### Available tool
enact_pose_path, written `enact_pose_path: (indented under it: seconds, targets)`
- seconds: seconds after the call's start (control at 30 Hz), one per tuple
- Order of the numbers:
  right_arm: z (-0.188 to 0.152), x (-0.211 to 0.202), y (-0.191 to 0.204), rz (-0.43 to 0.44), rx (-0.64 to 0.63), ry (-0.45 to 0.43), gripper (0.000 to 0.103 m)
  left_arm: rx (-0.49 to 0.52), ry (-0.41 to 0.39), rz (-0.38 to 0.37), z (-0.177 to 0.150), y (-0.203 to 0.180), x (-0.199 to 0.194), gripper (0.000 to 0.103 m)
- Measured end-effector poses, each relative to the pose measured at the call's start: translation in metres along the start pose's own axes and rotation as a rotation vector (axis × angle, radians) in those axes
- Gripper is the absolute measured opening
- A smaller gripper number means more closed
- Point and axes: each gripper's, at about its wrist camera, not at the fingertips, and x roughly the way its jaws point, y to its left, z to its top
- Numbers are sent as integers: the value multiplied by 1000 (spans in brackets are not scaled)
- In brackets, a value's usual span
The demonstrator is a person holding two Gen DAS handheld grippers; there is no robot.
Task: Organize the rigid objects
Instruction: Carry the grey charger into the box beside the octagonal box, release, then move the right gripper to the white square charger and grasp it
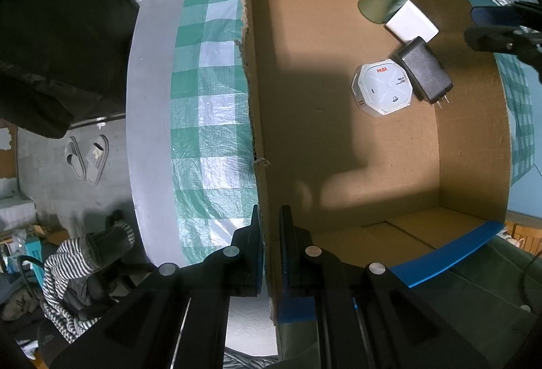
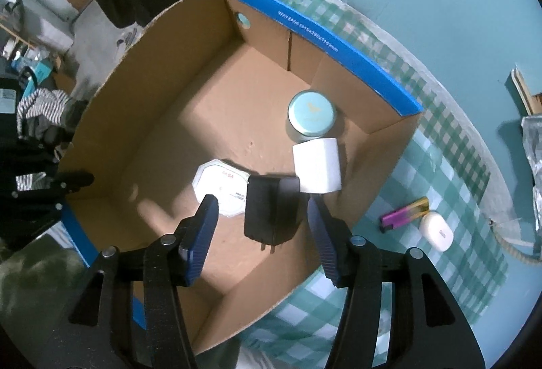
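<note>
Your left gripper (image 1: 271, 226) pinches the box (image 1: 252, 118) wall, pads pressed on the cardboard. Inside, left to right from the right wrist: hexagonal pack (image 2: 220, 187), black adapter (image 2: 271, 209) touching it, white block (image 2: 316, 165), tin (image 2: 311, 116) behind. Your right gripper (image 2: 261, 211) hangs spread above the adapter, clear of it; lighter (image 2: 404, 214) and white case (image 2: 437, 230) lie on the cloth (image 2: 440, 172).

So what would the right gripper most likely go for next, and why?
Probably the purple lighter on the checked cloth. The right gripper hangs open and empty above the black adapter, which already lies in the cardboard box; the lighter sits outside.
</note>
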Motion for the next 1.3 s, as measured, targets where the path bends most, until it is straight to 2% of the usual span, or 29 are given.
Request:
enact_pose_path:
  seconds: [0.17, 0.53, 0.87, 1.13, 1.3]
  targets:
    - [-5, -11, -6, 4, 44, -21, 61, 3, 0, 1, 1, 0, -1, 8]
    - [-38, -30, -38, 0, 198, -45, 65, 4, -1, 1, 1, 0, -1, 8]
    - [-102, -26, -103, 12, 510, -20, 68, 4, 1, 0, 3, 1, -2, 8]
    - [-157, -20, -157, -42, 705, 18, 69, 2, -1, -1, 3, 1, -2, 8]
    - [-185, -14, -188, -69, 805, 38, 72, 0, 0, -3, 2, 1, -1, 8]
